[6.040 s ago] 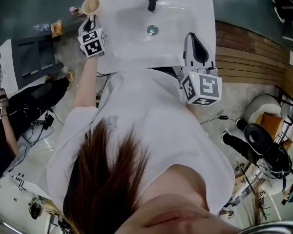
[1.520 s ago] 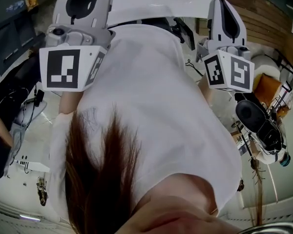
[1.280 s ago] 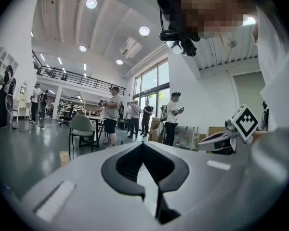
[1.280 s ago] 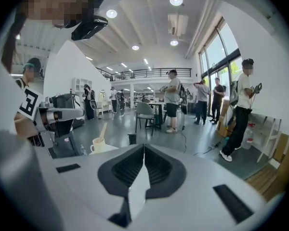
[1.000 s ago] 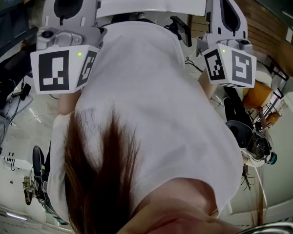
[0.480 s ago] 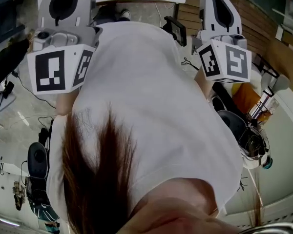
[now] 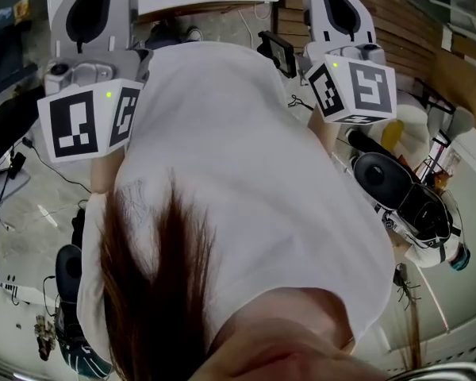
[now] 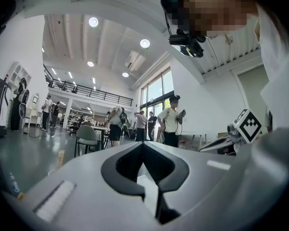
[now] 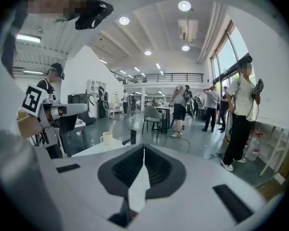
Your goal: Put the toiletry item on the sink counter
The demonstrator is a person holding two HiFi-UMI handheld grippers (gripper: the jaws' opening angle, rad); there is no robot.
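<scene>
1. My left gripper (image 8: 143, 146) has its jaws pressed together with nothing between them.
2. My right gripper (image 9: 144, 148) is the same: jaws together and empty.
3. In the head view both grippers sit level with my chest, one on each side of the white shirt (image 7: 222, 157), well apart.
4. The cup (image 9: 106, 137) stands upright on the sink (image 9: 97, 149), with a pale stick (image 9: 111, 127) leaning in it.
5. It is just left of the black tap (image 9: 130, 137) in the right gripper view, well apart from both grippers.
</scene>
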